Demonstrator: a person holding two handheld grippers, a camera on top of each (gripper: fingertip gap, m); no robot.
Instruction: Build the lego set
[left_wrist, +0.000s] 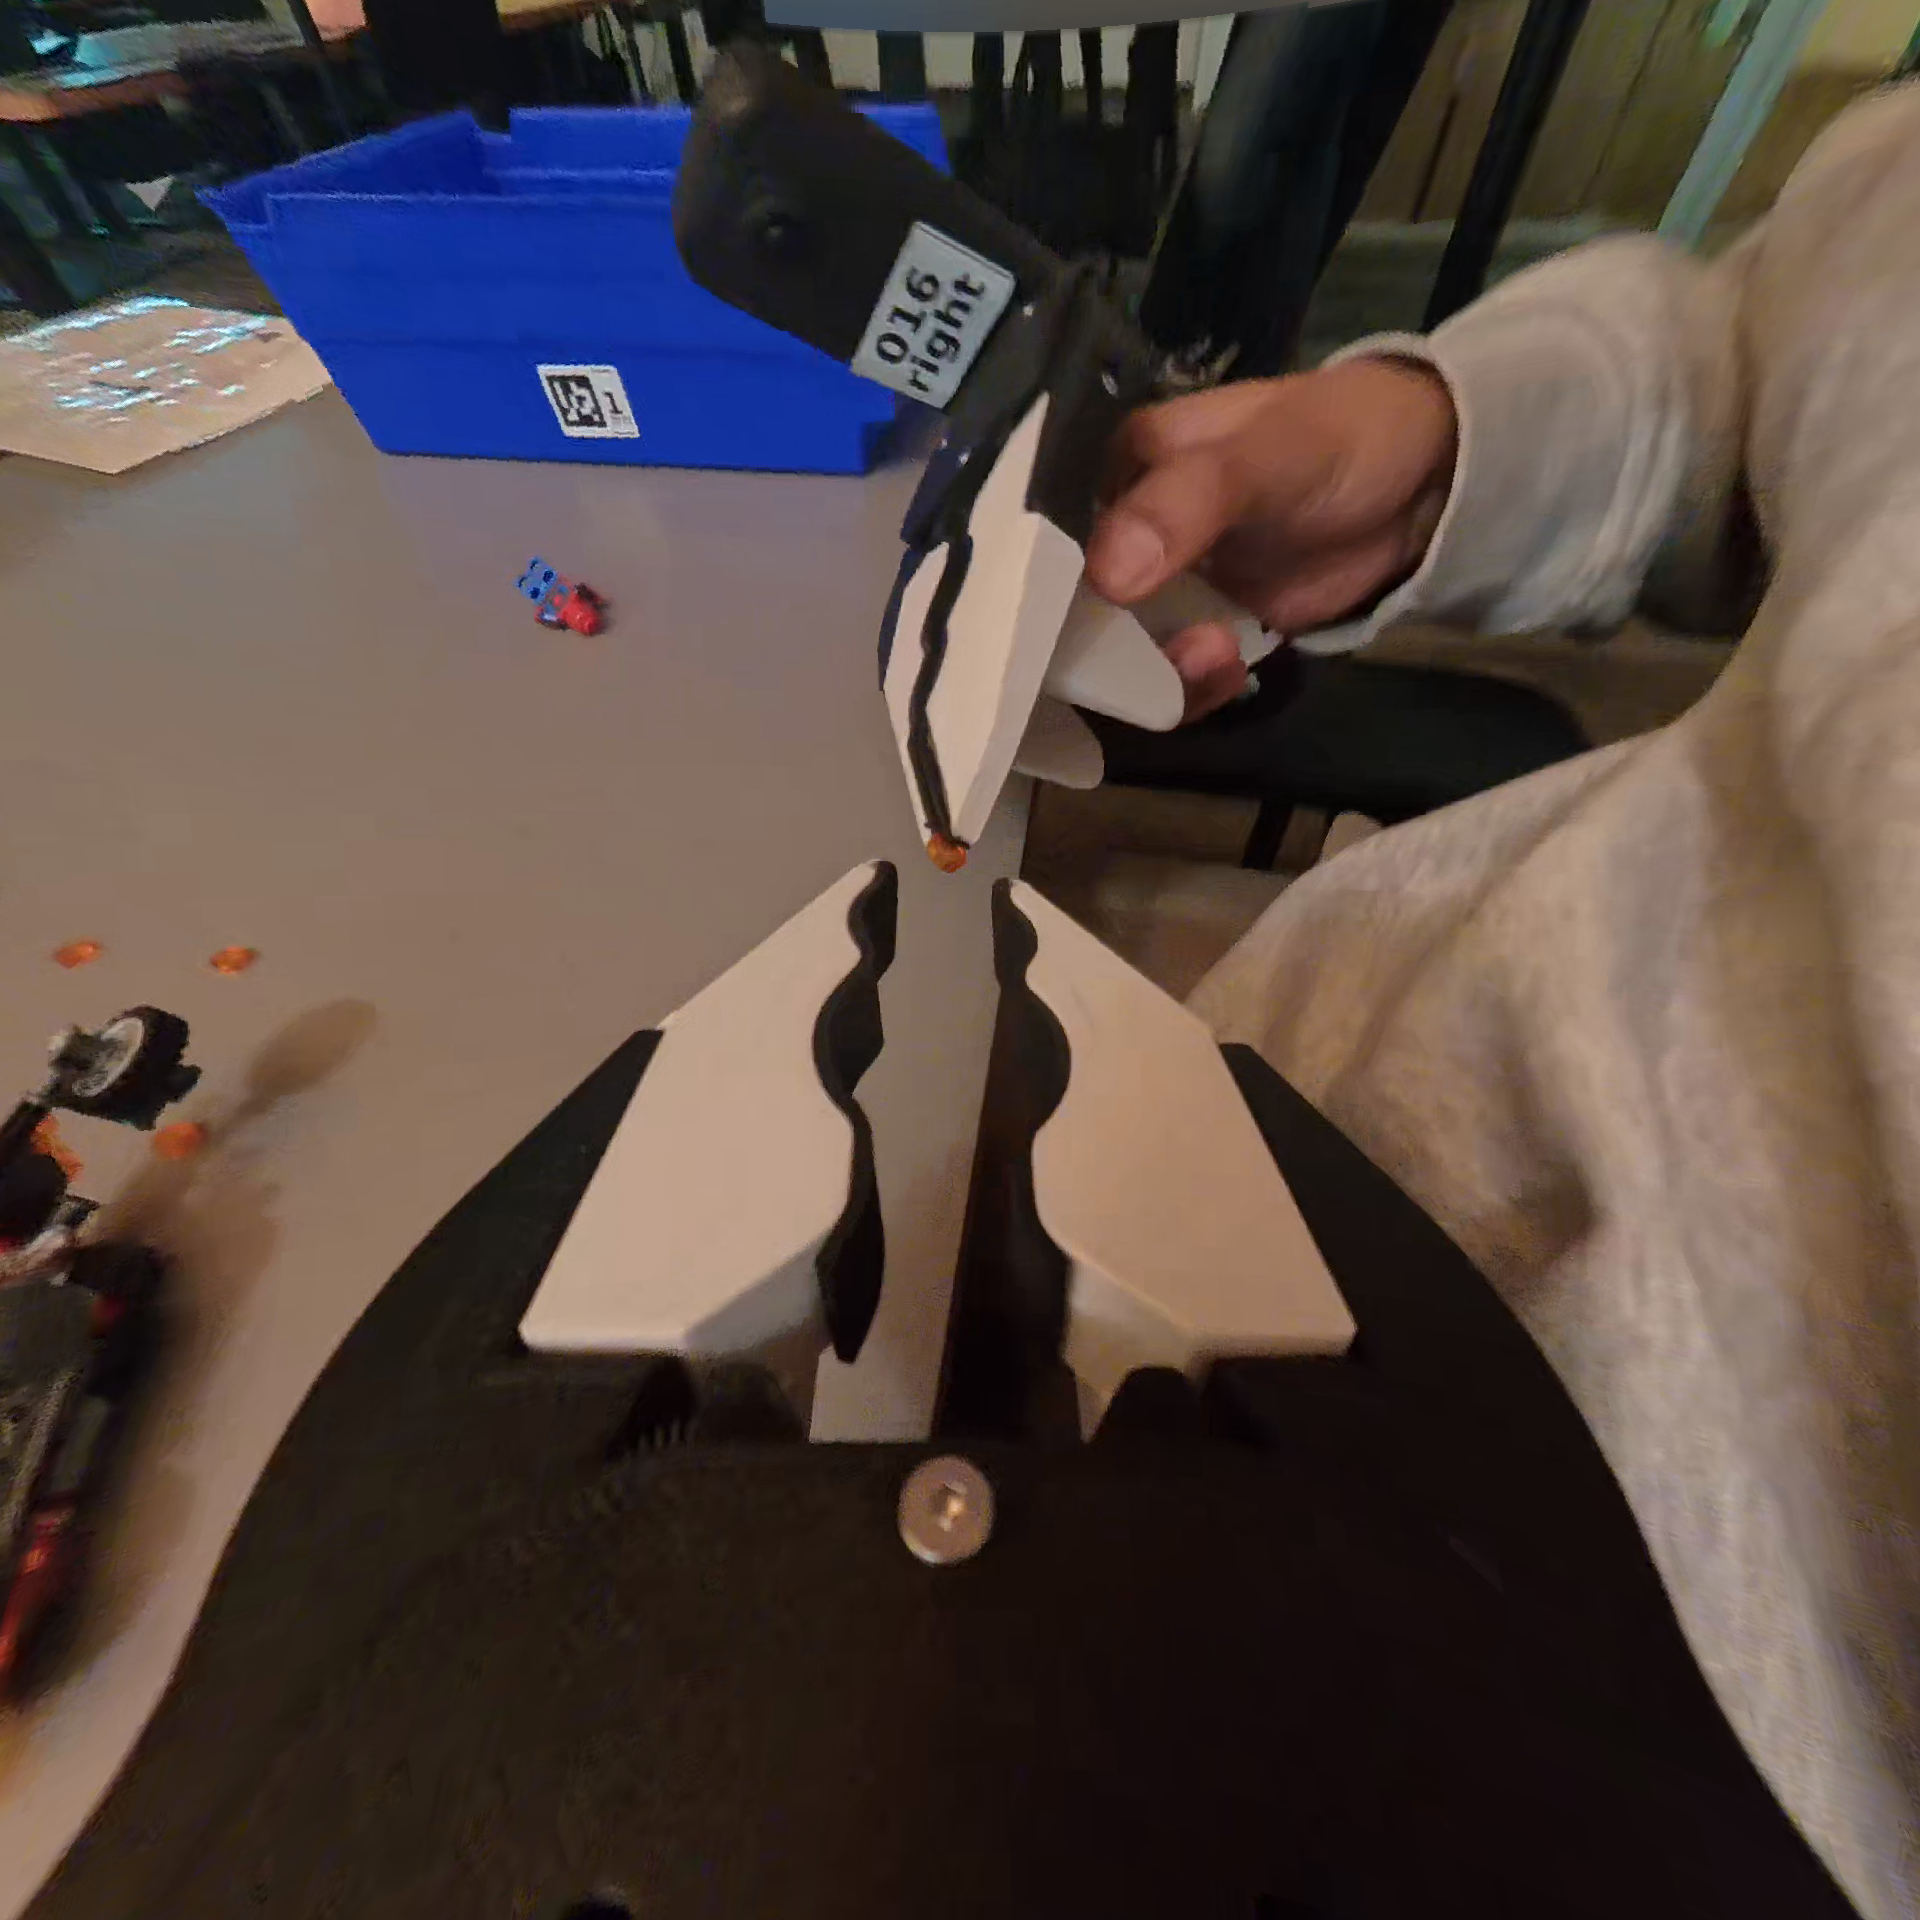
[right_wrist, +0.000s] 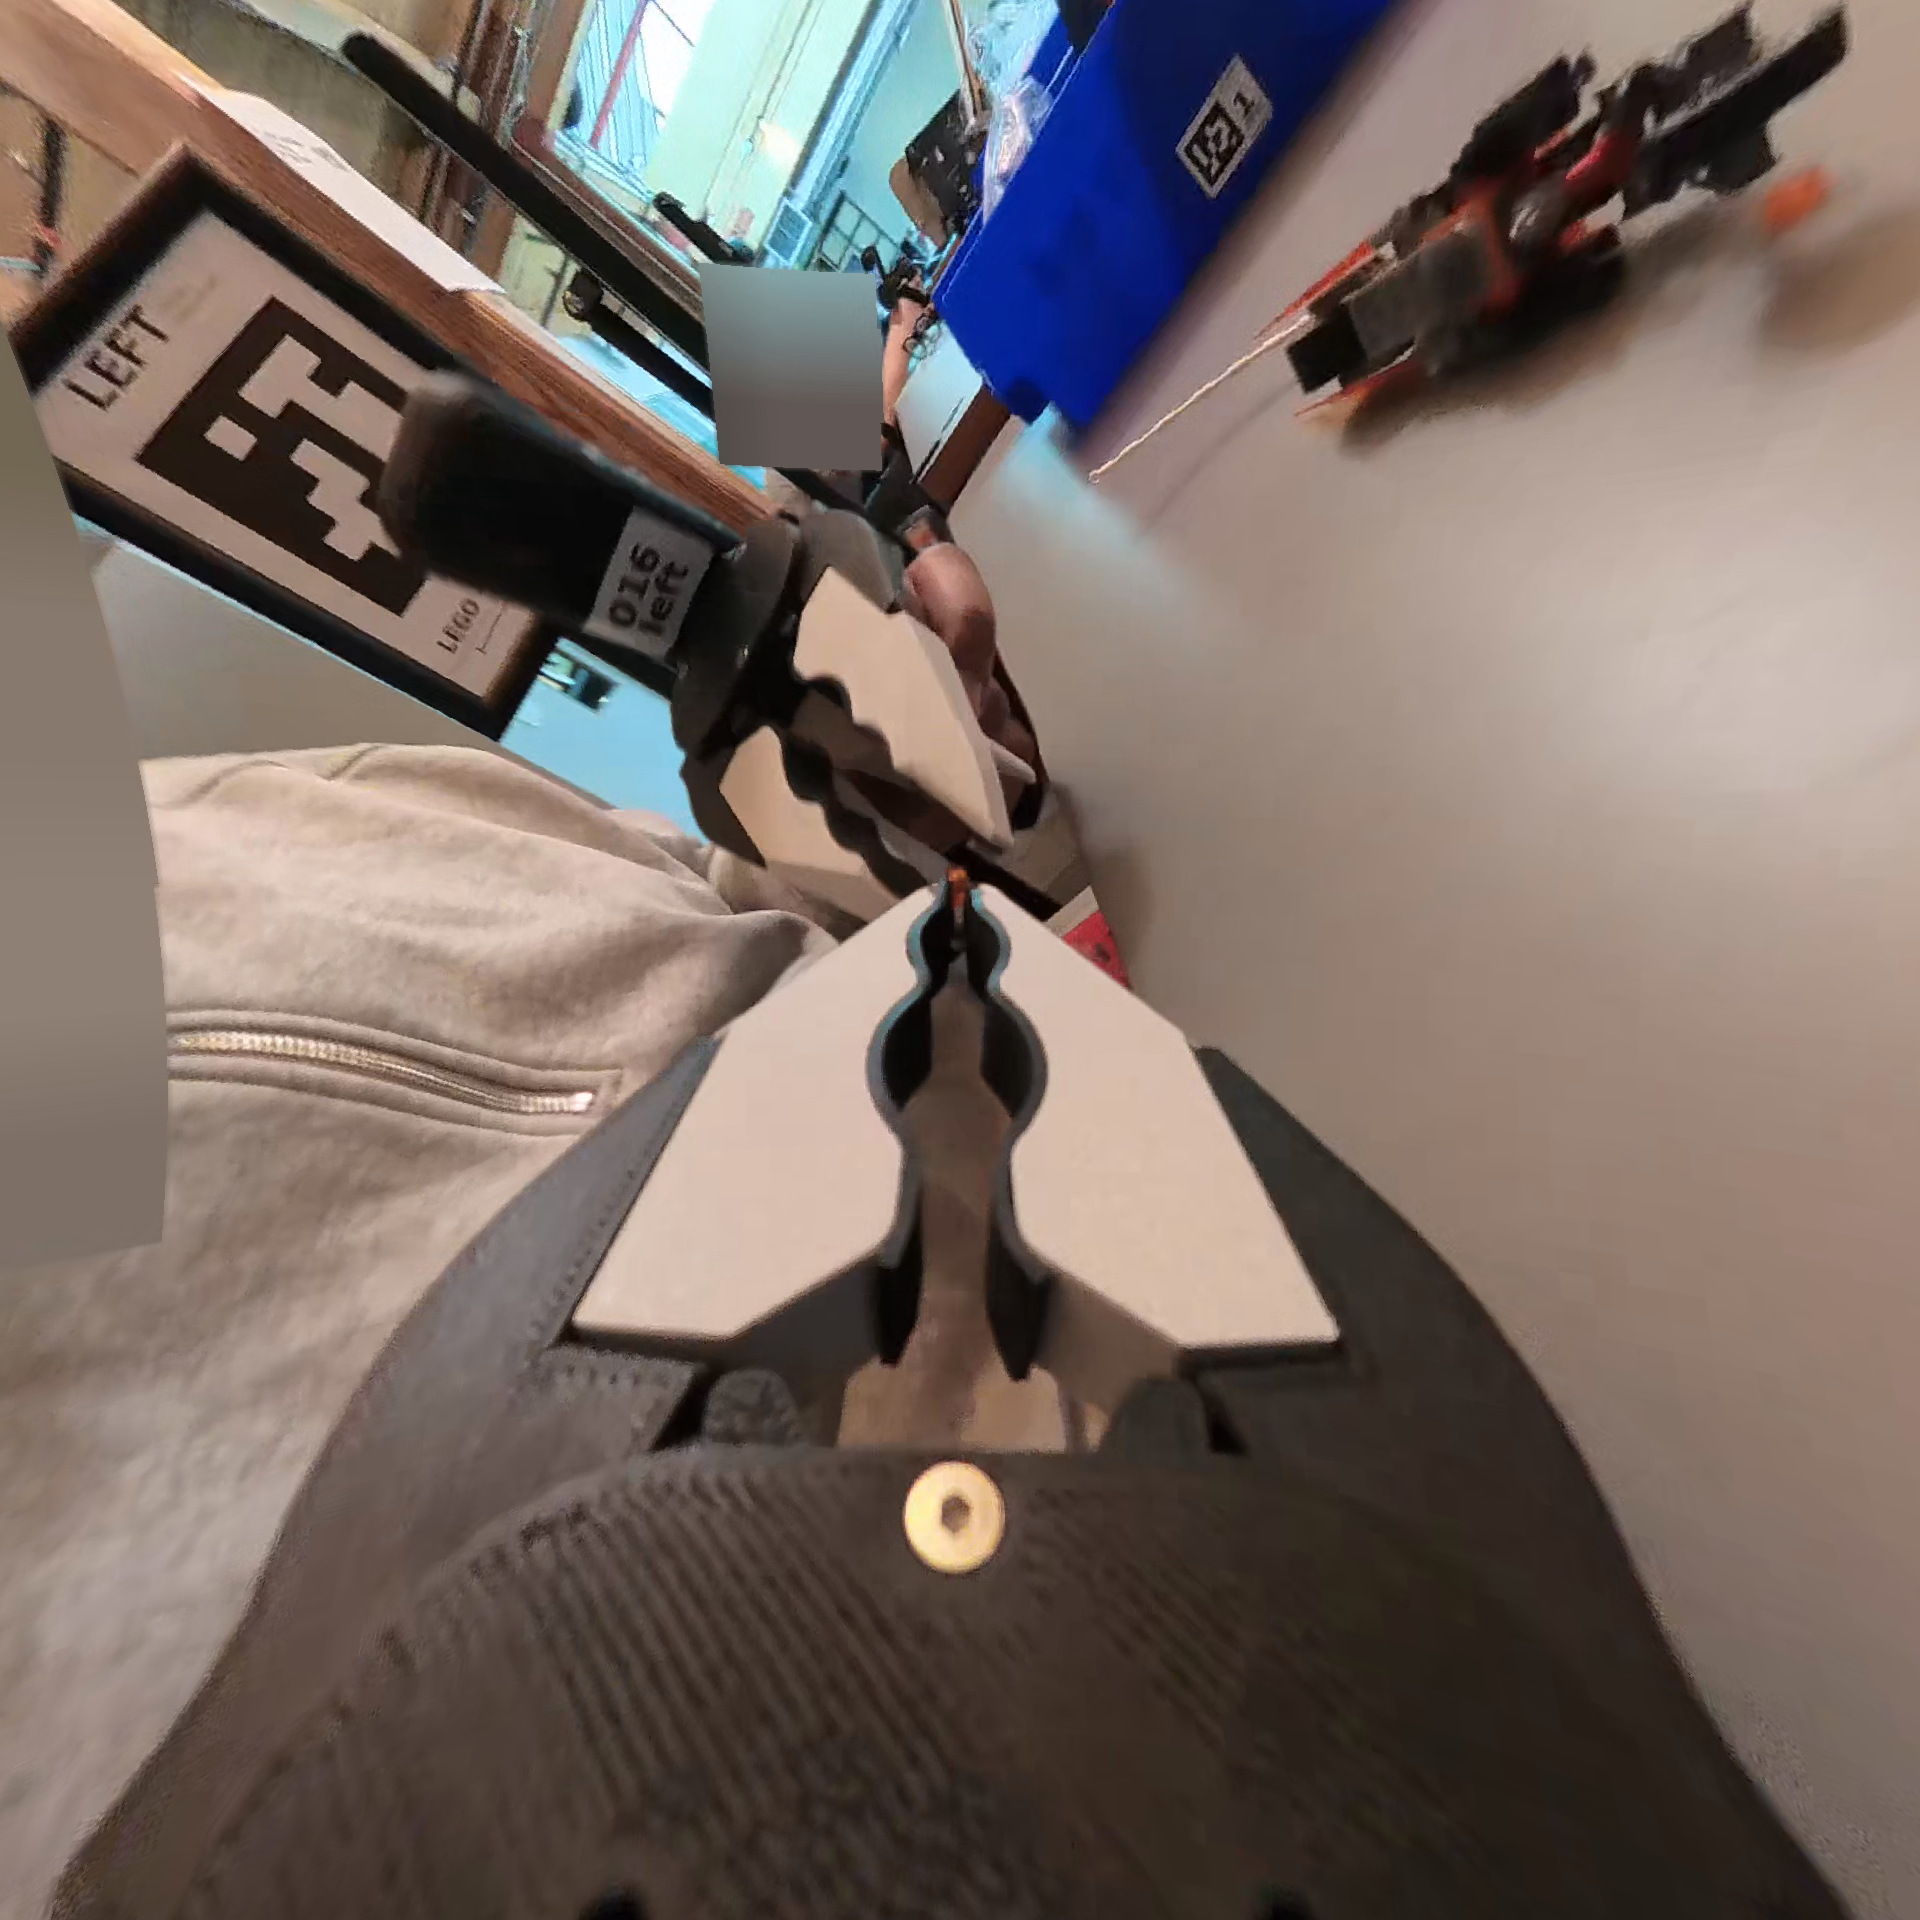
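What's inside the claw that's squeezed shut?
A tiny orange round lego piece sticks out of the right claw tip. How much of it is hidden between the white fingers cannot be seen.

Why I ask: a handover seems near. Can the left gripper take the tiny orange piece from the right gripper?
Probably yes. The left gripper is open, and the tiny orange piece pinched by the right gripper hangs just beyond its fingers, with nothing between.

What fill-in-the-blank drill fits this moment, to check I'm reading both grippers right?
1. The right gripper is shut on a small ____ stud.
2. The left gripper is ____ and holds nothing.
3. The bin at the table's far edge is ____.

Missing: orange; open; blue
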